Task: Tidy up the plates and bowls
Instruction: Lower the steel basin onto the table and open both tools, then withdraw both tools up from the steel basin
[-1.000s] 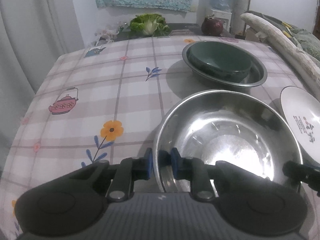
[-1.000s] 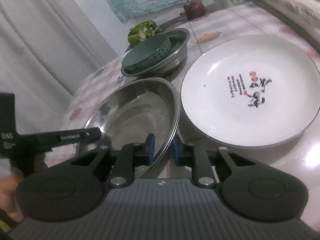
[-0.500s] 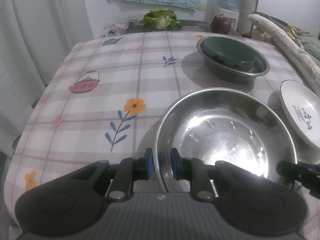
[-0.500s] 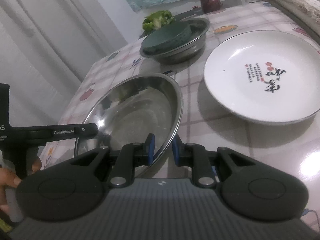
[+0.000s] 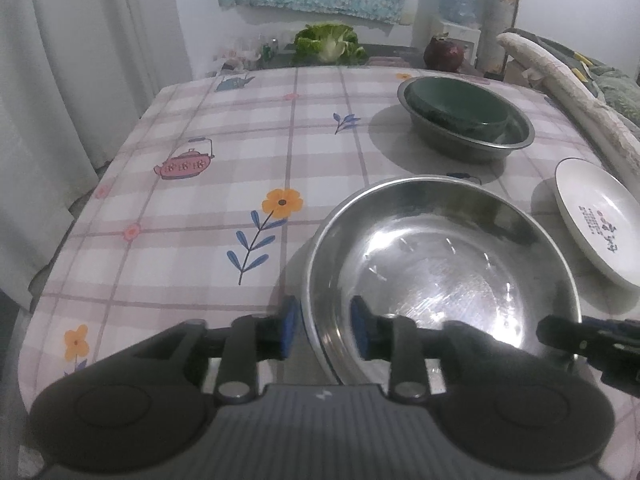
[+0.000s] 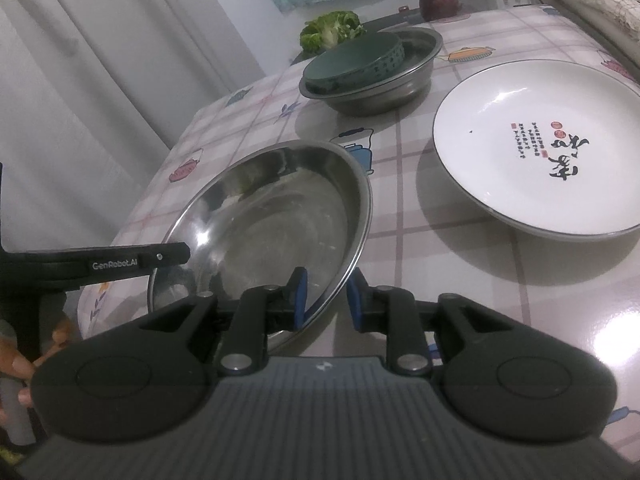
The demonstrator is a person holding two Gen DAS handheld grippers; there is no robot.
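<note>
On the left of the left wrist view, the table (image 5: 208,184) shows bare checked cloth printed with a pink teapot and an orange flower. The left claw (image 5: 323,334) straddles the near rim of the large steel bowl (image 5: 440,264), which sits on the table; its jaws are opening, and the blue pads stand just clear of the rim on either side. Behind that bowl, a smaller steel bowl (image 5: 480,144) holds a dark green bowl (image 5: 456,108) nested inside it. Farther right lies the white plate (image 5: 596,228) with red and black writing, near the large bowl but apart from it. At the far right, the right claw (image 6: 327,300) straddles the opposite rim of the large steel bowl; its jaws are opening too, the inner pad close against the rim, the outer one off it. A cabbage (image 5: 328,42) rests beyond the table's far edge.
</note>
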